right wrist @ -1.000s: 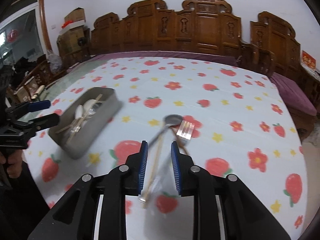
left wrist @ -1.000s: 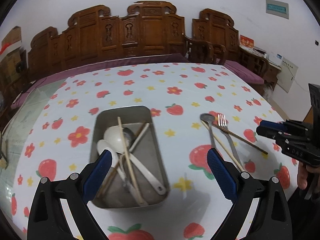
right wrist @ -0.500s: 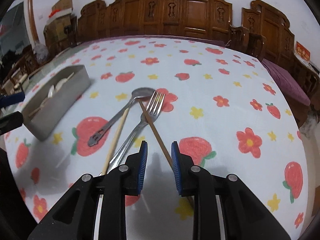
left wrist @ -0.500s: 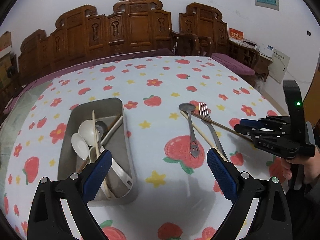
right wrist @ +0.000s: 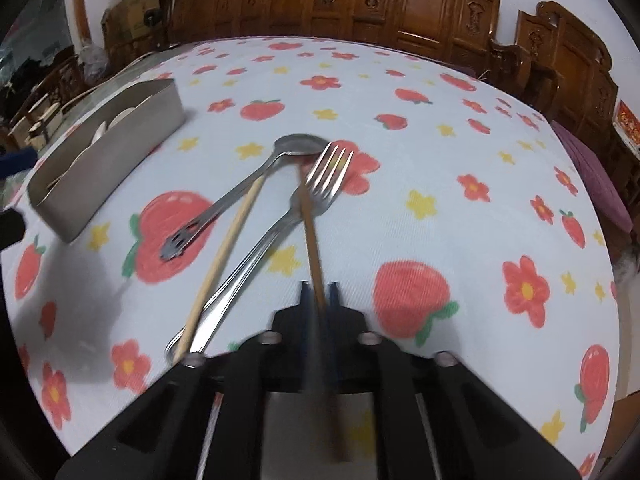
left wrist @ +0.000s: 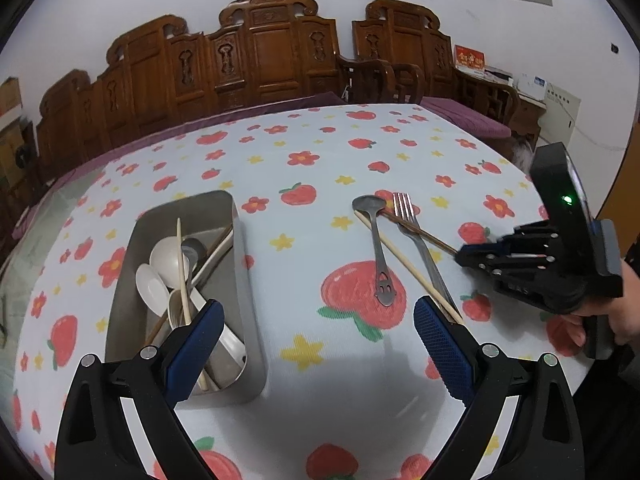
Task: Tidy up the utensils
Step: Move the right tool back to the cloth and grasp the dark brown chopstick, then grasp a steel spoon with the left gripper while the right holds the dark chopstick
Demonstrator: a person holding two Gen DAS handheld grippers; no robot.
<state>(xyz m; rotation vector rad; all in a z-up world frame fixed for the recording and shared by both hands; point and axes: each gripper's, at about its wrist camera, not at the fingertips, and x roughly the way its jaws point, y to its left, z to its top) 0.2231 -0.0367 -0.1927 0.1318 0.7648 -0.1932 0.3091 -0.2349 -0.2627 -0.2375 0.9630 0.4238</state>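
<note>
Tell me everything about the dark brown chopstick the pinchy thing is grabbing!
The dark brown chopstick is a thin, straight stick that looks like wood. It lies on the strawberry tablecloth, its far tip near the metal spoon bowl. It crosses the fork at the neck, just below the prongs. Its near end sits clamped between the shut blue pads of the right gripper.

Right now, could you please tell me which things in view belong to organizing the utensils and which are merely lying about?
Part of the job:
- dark chopstick, clamped in the right gripper
- light chopstick
- fork
- metal spoon
- metal tray with white spoons
- left gripper, open

Just there:
- carved wooden chairs
- strawberry tablecloth
</note>
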